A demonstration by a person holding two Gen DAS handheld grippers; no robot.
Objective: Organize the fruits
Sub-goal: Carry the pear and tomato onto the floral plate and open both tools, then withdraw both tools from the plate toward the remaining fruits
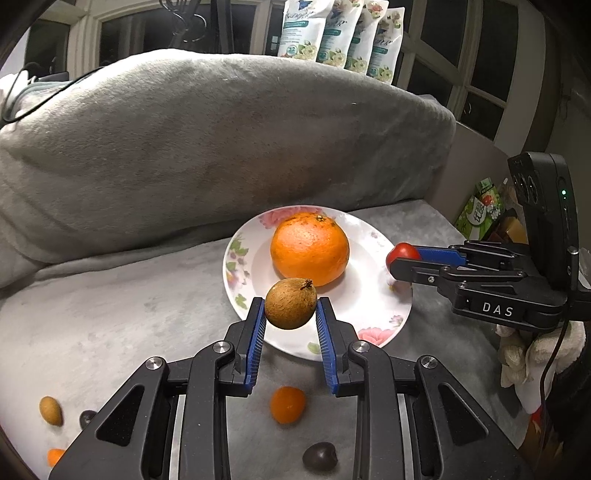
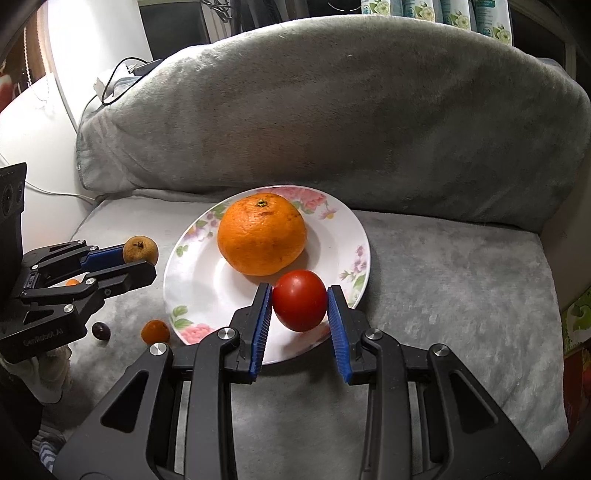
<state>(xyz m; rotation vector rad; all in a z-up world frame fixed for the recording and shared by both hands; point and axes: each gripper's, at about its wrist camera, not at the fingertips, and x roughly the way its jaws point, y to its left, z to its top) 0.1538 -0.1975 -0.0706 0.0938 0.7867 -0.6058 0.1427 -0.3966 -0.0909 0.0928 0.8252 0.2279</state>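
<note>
A white floral plate [image 1: 369, 295] [image 2: 199, 295] sits on the grey sofa seat and holds a large orange [image 1: 309, 248] [image 2: 262, 233]. My left gripper [image 1: 290, 306] is shut on a small brown fruit [image 1: 290, 303] and holds it over the plate's near rim; the left gripper [image 2: 138, 258] and its fruit [image 2: 140, 249] show left of the plate in the right wrist view. My right gripper [image 2: 300, 304] is shut on a red tomato [image 2: 300, 300] over the plate's near right rim; the gripper [image 1: 399, 258] and tomato [image 1: 402, 252] show at the plate's right edge in the left wrist view.
Loose on the seat: a small orange [image 1: 287, 404] [image 2: 155, 331], a dark plum [image 1: 319, 456] [image 2: 101, 330], a tan fruit [image 1: 50, 410], another dark fruit [image 1: 86, 417], an orange piece [image 1: 55, 456]. A grey cushion [image 1: 221, 140] backs the seat. Packets [image 1: 340, 33] stand behind.
</note>
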